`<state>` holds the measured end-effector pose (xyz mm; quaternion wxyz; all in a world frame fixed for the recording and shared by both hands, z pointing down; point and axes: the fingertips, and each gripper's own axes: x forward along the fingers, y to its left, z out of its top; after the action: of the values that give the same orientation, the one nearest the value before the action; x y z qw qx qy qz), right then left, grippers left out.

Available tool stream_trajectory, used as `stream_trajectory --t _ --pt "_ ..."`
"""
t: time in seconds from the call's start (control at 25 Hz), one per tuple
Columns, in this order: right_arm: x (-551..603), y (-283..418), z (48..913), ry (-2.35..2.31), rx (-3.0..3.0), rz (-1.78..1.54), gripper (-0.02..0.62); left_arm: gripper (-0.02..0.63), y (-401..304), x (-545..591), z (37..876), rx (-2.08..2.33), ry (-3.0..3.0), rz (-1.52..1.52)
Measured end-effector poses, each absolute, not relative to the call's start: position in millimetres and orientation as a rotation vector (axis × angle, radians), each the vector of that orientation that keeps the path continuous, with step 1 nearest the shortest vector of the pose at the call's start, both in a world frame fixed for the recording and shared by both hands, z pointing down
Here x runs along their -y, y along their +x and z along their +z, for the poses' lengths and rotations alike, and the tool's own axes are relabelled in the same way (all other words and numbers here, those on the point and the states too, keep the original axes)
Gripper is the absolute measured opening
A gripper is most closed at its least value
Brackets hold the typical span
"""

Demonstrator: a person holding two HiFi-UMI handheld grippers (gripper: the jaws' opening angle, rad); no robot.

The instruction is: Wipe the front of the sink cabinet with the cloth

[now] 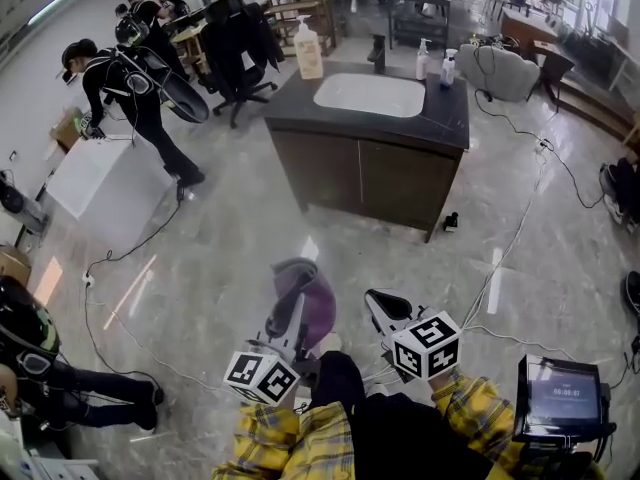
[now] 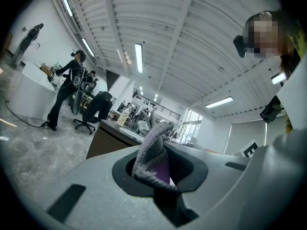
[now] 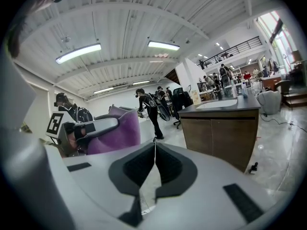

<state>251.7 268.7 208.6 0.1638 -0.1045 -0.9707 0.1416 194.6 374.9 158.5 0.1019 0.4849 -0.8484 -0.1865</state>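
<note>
— Where was the cloth (image 2: 152,153) at that moment?

— In the left gripper (image 2: 154,174). Its jaws were clamped on a bunched fold of it, grey along the edge and purple inside, and the rest stood up above the jaws. In the head view it showed as a purple mound just ahead of that gripper's marker cube (image 1: 262,376).

— And the right gripper (image 3: 154,163)?

— Closed on nothing. The two pads met along a thin seam. It sat just beside the left one, both low in the head view and close to the person's plaid sleeves (image 1: 300,438).

— How near was the sink cabinet (image 1: 372,180)?

— Well apart. A stretch of glossy grey floor (image 1: 230,258) lay between the grippers and the brown doors, and the cloth touched no part of the cabinet.

— What sat on top of it?

— A dark counter with a white sink (image 1: 370,95) set into it. A soap bottle (image 1: 308,50) stood at the back left corner (a pale pump type), and two smaller bottles (image 1: 435,65) stood at the back right.

— Anything else nearby?

— A white cable (image 1: 505,258) ran across the floor to the right of the cabinet. A person in black (image 1: 128,88) bent beside a white box (image 1: 105,183) far to the left.
</note>
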Motion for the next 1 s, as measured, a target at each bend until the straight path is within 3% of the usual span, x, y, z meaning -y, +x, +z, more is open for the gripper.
stream_trajectory --t 1.0 --pt "-255.7 91.4 224.1 -0.146 2.745 0.391 0.006 0.051 21.2 -351.9 181.2 2.379 1.540 -0.544"
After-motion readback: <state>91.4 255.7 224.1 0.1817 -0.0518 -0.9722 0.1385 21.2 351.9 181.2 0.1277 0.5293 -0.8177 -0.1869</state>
